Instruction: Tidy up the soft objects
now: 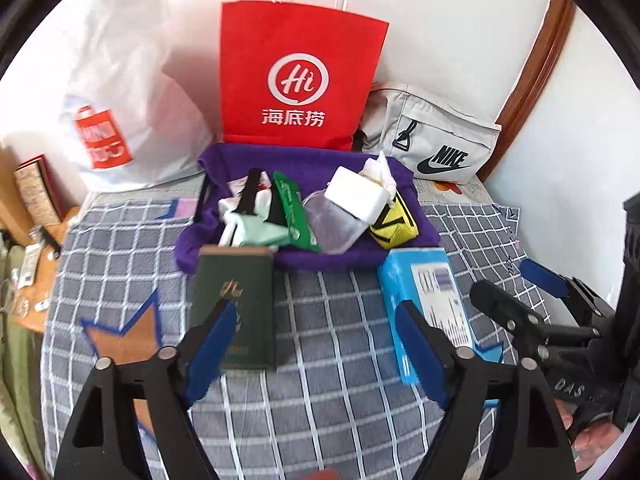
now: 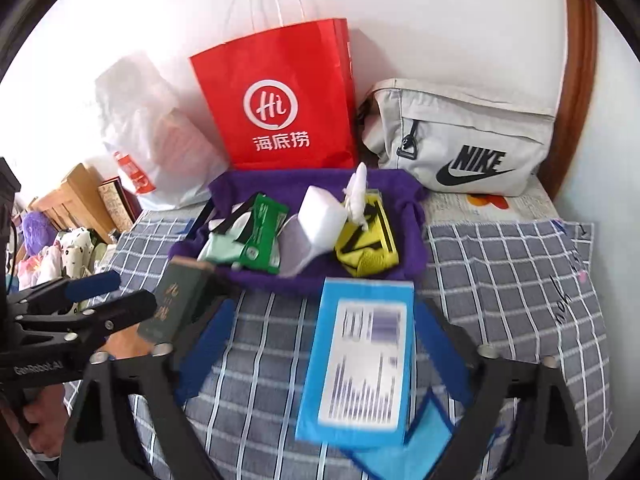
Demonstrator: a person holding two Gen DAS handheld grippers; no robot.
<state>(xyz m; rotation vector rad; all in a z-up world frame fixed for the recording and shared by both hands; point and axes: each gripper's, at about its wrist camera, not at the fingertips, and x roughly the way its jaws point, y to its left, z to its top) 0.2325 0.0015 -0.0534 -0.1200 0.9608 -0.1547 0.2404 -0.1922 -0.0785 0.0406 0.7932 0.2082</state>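
2 claws are held open above a checked bedspread [image 1: 340, 360]. The left gripper [image 1: 316, 344] is spread with a dark green box [image 1: 234, 308] at its left finger; a blue carton [image 2: 360, 360] is framed between the right gripper [image 2: 320, 344]'s fingers. Ahead of both, the soft items are heaped on a purple towel [image 1: 308, 160]: tissue pack [image 1: 356, 196], green wipes packet [image 1: 296, 212], yellow pouch [image 1: 394, 228]. A rigid box could be seized by mistake, or the loose heap toppled.

**Tight approach to the purple tray**

A dark green box [image 1: 234, 308] and a blue box [image 2: 362, 364] flank a bare strip of checked bedspread [image 1: 332, 340] leading to the purple tray [image 1: 320, 258]; the red paper bag [image 1: 298, 80] walls its back.
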